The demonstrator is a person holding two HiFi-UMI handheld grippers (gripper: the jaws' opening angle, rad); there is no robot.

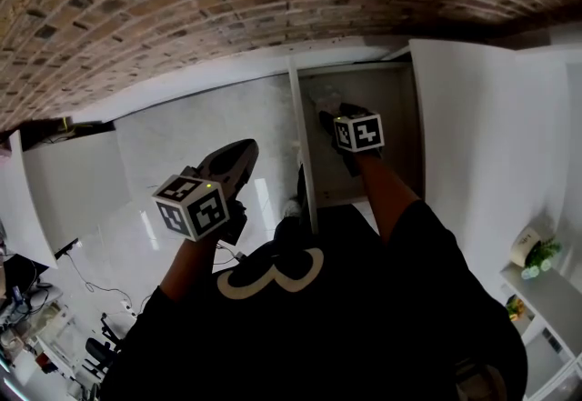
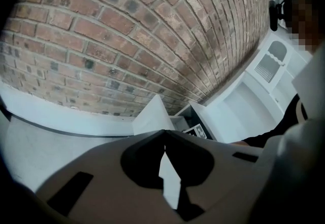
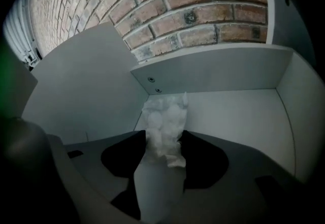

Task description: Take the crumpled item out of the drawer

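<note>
The crumpled item (image 3: 165,125), a white wad of paper or tissue, sits at centre frame in the right gripper view, pinched between the 2 jaw tips of the right gripper (image 3: 164,139), with its long axis running up the frame along the jaws and its top poking past them. It lies inside the drawer (image 3: 218,71), towards the back left corner, its top apart from the back wall. In the head view the wad (image 1: 324,99) shows at upper centre, just above the right gripper (image 1: 330,117). The way out, as I judge it, is straight back down the frame, towards the person. The left gripper (image 2: 163,134) hangs at lower left, well apart over the white counter (image 1: 191,131), its jaws closed tip to tip on nothing
</note>
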